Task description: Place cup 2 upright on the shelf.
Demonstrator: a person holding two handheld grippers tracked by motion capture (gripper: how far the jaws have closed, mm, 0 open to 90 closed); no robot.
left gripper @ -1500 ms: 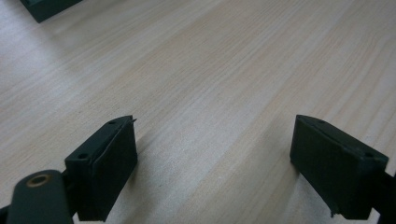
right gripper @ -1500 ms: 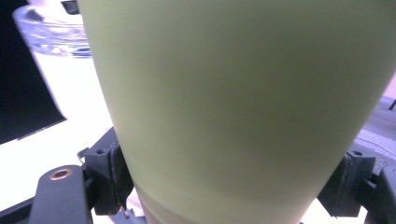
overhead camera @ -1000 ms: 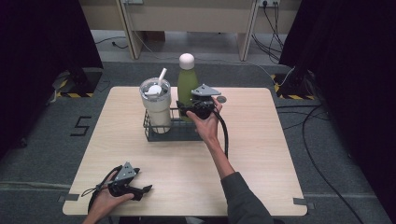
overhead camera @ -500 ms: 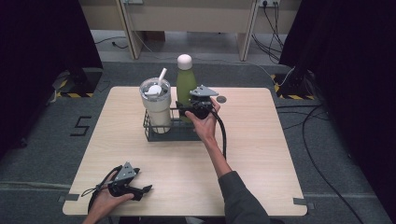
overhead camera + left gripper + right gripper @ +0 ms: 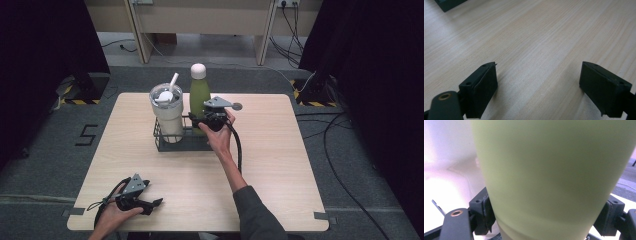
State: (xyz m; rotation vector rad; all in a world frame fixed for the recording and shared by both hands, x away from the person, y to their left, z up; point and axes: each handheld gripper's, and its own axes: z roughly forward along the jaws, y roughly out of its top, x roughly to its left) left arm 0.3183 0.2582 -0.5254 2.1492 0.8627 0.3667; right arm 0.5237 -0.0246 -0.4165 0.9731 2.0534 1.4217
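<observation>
A person sits at the near edge of a pale wooden table (image 5: 280,165), a black two-jaw gripper in each hand. The right gripper (image 5: 206,121) is out toward the far middle of the table, its jaws clamped on the lower body of a green bottle (image 5: 199,99) with a white cap. In the right gripper view the green bottle (image 5: 554,177) sits squarely between the two black pads, one pressed against each side, so the grip is firm. The bottle stands upright in the right-hand part of a dark wire basket (image 5: 165,145), though I cannot tell whether its base rests on the basket floor or sits just clear of it.

Just to the left of the bottle, in the same basket, stands a pale tumbler (image 5: 167,114) with a clear lid and a white straw (image 5: 173,82) leaning out of it. The two drinks are close together, near enough that they may touch.

The left gripper (image 5: 145,205) lies well apart from all this, at the near left corner of the table, resting on the wood under the person's left hand (image 5: 112,220). In the left gripper view its jaws stand wide apart with bare tabletop between them, holding nothing.
</observation>
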